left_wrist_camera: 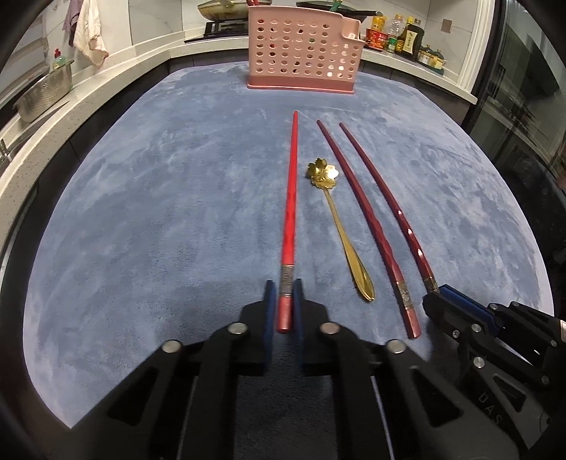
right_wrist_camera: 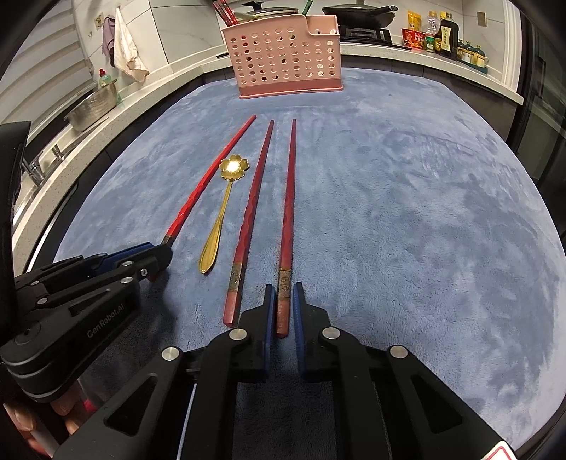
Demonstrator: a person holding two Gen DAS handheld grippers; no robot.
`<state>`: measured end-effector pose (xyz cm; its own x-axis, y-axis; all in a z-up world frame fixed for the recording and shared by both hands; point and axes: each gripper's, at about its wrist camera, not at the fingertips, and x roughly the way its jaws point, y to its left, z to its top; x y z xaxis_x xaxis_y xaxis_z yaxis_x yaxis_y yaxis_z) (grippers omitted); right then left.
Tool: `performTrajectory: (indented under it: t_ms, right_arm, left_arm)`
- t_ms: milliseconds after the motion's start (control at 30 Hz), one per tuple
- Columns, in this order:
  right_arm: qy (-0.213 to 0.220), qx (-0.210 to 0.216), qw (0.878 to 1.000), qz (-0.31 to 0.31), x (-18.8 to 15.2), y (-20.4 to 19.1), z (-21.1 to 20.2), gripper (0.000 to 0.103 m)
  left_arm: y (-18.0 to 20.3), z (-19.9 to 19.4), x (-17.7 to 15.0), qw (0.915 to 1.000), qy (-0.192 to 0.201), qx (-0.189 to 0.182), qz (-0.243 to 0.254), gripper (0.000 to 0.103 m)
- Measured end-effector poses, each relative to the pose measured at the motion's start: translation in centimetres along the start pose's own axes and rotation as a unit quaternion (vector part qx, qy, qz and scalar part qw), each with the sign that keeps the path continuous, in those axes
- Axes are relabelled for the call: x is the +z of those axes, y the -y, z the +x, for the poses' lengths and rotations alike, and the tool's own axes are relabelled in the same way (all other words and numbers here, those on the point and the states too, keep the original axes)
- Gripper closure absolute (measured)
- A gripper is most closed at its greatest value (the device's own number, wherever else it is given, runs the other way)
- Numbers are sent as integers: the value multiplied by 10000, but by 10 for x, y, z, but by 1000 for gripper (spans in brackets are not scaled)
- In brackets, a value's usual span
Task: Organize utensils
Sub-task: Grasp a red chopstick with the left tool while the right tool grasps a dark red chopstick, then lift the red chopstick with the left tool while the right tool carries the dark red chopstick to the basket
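Observation:
Three red chopsticks and a gold flower-bowl spoon (left_wrist_camera: pixel 336 226) lie side by side on a blue mat (left_wrist_camera: pixel 141 212). My left gripper (left_wrist_camera: pixel 284 293) is shut on the thick end of the bright red chopstick (left_wrist_camera: pixel 290 198), the leftmost. My right gripper (right_wrist_camera: pixel 284 293) is shut on the thick end of the rightmost dark red chopstick (right_wrist_camera: pixel 290 198). Between the spoon (right_wrist_camera: pixel 223 212) and that stick lies a second dark red chopstick (right_wrist_camera: pixel 253 201), untouched. A pink perforated utensil holder (left_wrist_camera: pixel 304 53) stands upright at the mat's far edge, with utensils in it.
A white counter runs around the mat, with a steel colander (left_wrist_camera: pixel 46 92) on the left and sauce bottles (left_wrist_camera: pixel 406 35) at the far right. A cloth (left_wrist_camera: pixel 90 32) hangs on the left wall. Pans sit on a stove behind the holder (right_wrist_camera: pixel 286 56). A hand (right_wrist_camera: pixel 60 407) shows under the left gripper.

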<state>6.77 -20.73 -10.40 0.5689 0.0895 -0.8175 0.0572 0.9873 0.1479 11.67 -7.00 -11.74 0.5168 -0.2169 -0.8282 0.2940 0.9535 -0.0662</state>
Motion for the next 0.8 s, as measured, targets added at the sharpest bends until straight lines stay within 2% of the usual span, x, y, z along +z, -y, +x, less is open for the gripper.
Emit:
performTrajectory:
  t_ms: [300,800]
  right_arm:
    - [23,28,10000,60,1,2,-4,95]
    - [478,93,9983,329,28,4,-51,96]
  left_arm:
    - [-1,-7,1,9999,8,-105,-58,96]
    - [-8,-54,34,9984,425,-265,-279,96]
